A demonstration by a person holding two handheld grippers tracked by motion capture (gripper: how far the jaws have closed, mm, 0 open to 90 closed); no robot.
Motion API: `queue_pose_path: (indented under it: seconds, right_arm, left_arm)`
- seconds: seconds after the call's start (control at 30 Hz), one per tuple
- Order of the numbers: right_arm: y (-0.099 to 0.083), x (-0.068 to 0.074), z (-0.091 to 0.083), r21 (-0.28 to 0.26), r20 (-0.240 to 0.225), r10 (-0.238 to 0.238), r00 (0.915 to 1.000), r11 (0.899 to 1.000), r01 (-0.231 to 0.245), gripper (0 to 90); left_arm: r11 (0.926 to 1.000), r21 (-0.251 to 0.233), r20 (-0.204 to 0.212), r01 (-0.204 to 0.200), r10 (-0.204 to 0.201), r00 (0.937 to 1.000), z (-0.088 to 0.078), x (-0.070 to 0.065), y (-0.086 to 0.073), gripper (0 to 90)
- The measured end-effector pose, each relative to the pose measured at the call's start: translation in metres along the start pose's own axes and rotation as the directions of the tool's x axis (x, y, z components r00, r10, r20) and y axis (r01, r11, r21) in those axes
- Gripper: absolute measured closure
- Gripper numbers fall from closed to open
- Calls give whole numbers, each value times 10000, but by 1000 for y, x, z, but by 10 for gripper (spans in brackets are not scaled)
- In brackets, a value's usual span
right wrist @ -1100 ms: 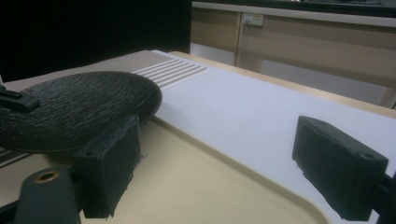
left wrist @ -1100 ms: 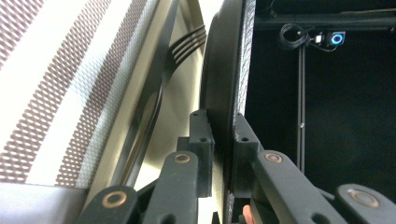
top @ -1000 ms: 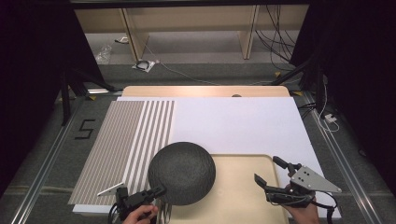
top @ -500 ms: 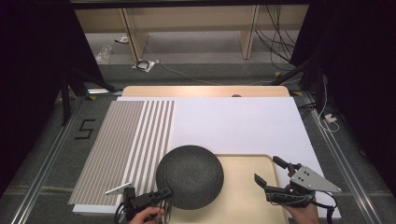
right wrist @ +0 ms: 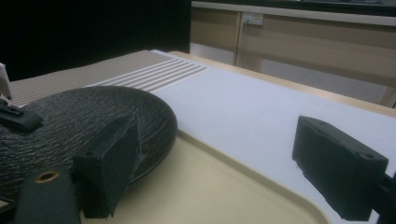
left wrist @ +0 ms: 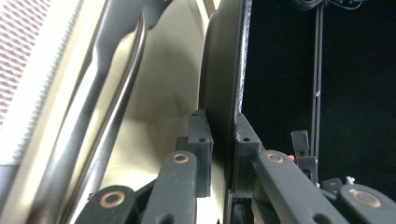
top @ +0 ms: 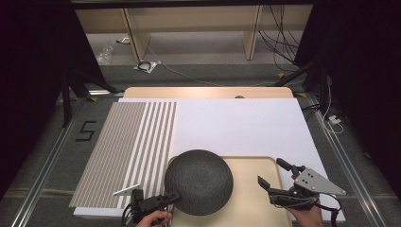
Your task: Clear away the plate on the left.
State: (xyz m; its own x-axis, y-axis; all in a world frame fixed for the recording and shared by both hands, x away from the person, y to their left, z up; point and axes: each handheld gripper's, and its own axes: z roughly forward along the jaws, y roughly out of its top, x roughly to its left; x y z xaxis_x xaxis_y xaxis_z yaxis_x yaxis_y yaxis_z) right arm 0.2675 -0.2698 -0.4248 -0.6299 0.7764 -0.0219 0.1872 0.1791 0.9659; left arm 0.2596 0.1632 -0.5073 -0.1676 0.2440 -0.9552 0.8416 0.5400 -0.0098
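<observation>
Plate [top: 198, 181], dark, rough-textured, rigid, likely ceramic: weighty, breakable. Left gripper [top: 171, 197] jaws clamped on near rim, thin edge between pads [left wrist: 200, 140]; plate over tray [top: 265, 208]. Right gripper [top: 272, 176] jaws apart, empty, plate to their left. Rim pinch risks pivoting; support opposite rim.

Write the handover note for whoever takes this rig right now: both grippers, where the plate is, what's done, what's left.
Left gripper: shut on the near-left rim of the black plate; in the left gripper view the rim sits pinched between both pads.
Right gripper: open, empty, held over the tray's right part, apart from the plate.
Black plate: dark, textured, over the left part of the beige tray, overhanging its left edge.
Done: plate gripped.
Left: whether it rests flat or is lifted cannot be told; probably set it square on the tray, then release.
</observation>
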Motion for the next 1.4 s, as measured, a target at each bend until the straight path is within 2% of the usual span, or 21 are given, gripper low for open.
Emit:
queue_pose_path:
  seconds: [0.7,1.4]
  right_arm:
    - [0,0,0,-39,7,6,10000,10000,-6,164]
    - [0,0,0,2,19,-7,10000,10000,7,164]
  left_arm:
    - [9960,873,-183,-209,226,9996,23,-6,-12,811]
    - [9910,1276,-347,-412,459,9983,36,-10,-17,803]
